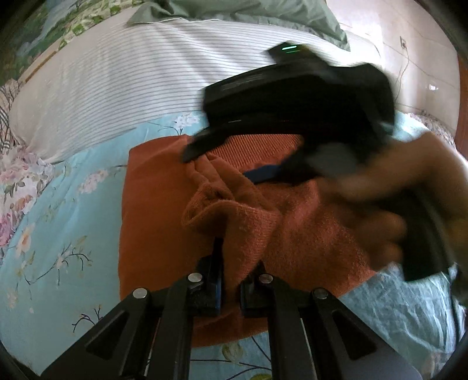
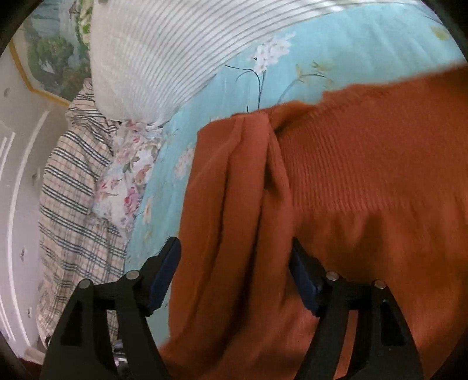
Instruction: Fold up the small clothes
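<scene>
A rust-orange knit garment (image 1: 163, 210) lies on the light blue floral bedsheet (image 1: 58, 233). My left gripper (image 1: 231, 263) is shut on a bunched fold of the garment near its lower edge. My right gripper (image 1: 222, 152) shows blurred in the left wrist view, over the garment's ribbed far end, held by a hand (image 1: 395, 187). In the right wrist view the right gripper (image 2: 234, 263) has its jaws wide apart with folds of the orange garment (image 2: 351, 175) lying between them, not pinched.
A white striped pillow (image 1: 131, 81) and a green pillow (image 1: 248, 11) lie at the bed's far side. A plaid cloth (image 2: 73, 204) and a floral cloth (image 2: 128, 181) lie at the bed's left edge, next to a white wall (image 2: 17, 233).
</scene>
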Tool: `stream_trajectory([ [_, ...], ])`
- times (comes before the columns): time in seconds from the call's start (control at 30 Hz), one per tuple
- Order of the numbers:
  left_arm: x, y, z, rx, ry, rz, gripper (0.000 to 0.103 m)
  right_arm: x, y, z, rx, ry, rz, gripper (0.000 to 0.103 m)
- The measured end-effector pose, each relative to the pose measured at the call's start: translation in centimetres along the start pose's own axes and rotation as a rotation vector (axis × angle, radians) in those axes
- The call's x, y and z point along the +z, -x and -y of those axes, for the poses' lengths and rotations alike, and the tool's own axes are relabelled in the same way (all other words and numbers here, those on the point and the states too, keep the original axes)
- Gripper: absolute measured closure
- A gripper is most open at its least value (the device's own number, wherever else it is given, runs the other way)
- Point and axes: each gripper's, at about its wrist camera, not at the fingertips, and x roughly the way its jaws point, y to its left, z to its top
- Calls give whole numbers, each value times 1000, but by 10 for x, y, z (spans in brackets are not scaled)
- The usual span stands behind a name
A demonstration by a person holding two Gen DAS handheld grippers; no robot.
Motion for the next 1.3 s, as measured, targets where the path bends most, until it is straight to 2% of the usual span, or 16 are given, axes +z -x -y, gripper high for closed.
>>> stream_trajectory([
  [0.07,1,0,3,4,-8,-2,97,7,-1,-5,2,22,9,48],
  [0.1,2,1,3,5,-11,-1,97,11,2,-8,12,31,9,69],
  [0.13,3,2,5,4,-18,-1,97,12,5,-11,10,42,14,81],
  [0.17,4,4,6,3,-23,1,97,13,11,-15,3,60,23,85],
  [0.23,9,11,11,5,-35,13,97,12,31,-24,-21,108,59,87],
  [0.3,15,17,15,-5,-36,24,97,10,61,-26,-32,132,113,88],
  [0.43,34,36,27,-86,-27,68,97,1,118,-11,-72,139,213,88],
  [0.6,55,46,68,-235,-37,96,97,-14,159,41,-182,65,248,88],
  [0.7,57,30,103,-289,-63,63,97,-22,161,70,-221,19,233,88],
  [0.8,54,17,126,-311,-76,28,97,-25,162,79,-228,8,240,88],
  [1.0,57,4,139,-313,-118,11,97,-27,156,97,-257,4,236,88],
  [1.07,53,-4,146,-324,-123,-17,96,-30,157,100,-255,3,242,88],
  [1.13,50,-15,142,-344,-111,-59,92,-34,161,98,-252,-4,253,87],
  [1.2,49,-18,133,-355,-85,-73,87,-38,168,92,-281,9,267,82],
  [1.23,48,-15,129,-361,-72,-74,85,-41,173,89,-294,15,277,76],
  [1.3,47,-8,117,-377,-44,-80,67,-48,184,85,-298,17,305,62],
])
